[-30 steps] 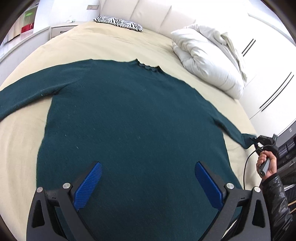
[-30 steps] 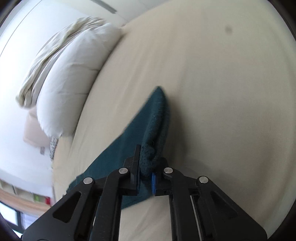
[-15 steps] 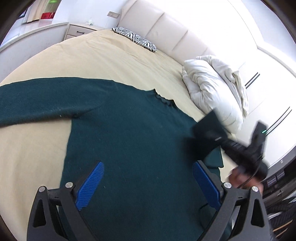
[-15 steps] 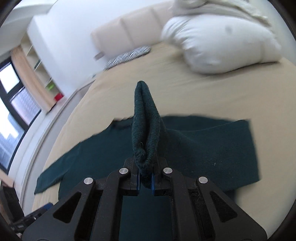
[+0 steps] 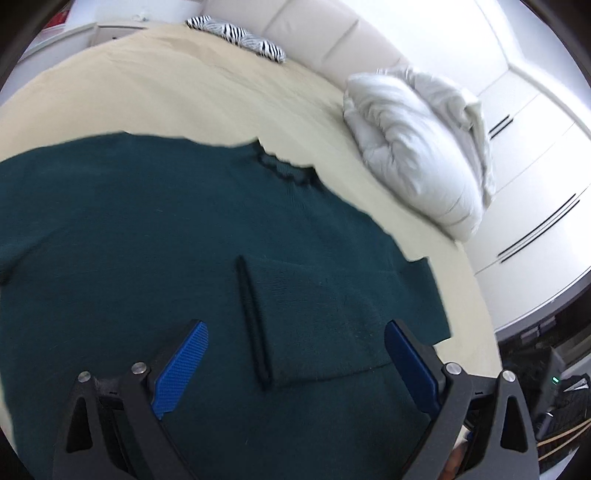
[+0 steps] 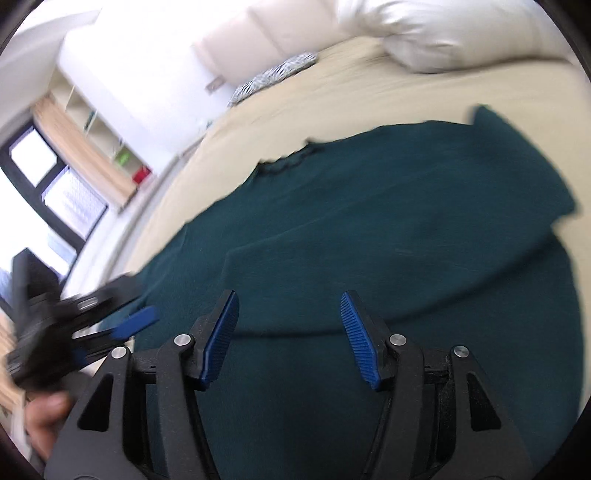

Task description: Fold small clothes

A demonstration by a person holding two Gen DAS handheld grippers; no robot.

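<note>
A dark teal sweater lies flat on the beige bed, collar toward the headboard. Its right sleeve lies folded across the body, the cuff edge pointing at me. My left gripper hovers above that folded sleeve, jaws wide and closing slightly, gripping nothing. My right gripper hangs above the sweater, its jaws opening with no cloth between the pads. The left gripper also shows blurred at the left of the right wrist view, held by a hand.
A rumpled white duvet sits on the bed's right side. A zebra-print cushion leans at the padded headboard. White wardrobe doors stand beyond the bed. Shelves and a window lie to the left.
My right gripper carried the sleeve across the sweater's body, opened, and let it go; the sleeve now lies folded there. My left gripper shifted rightward over the sweater.
</note>
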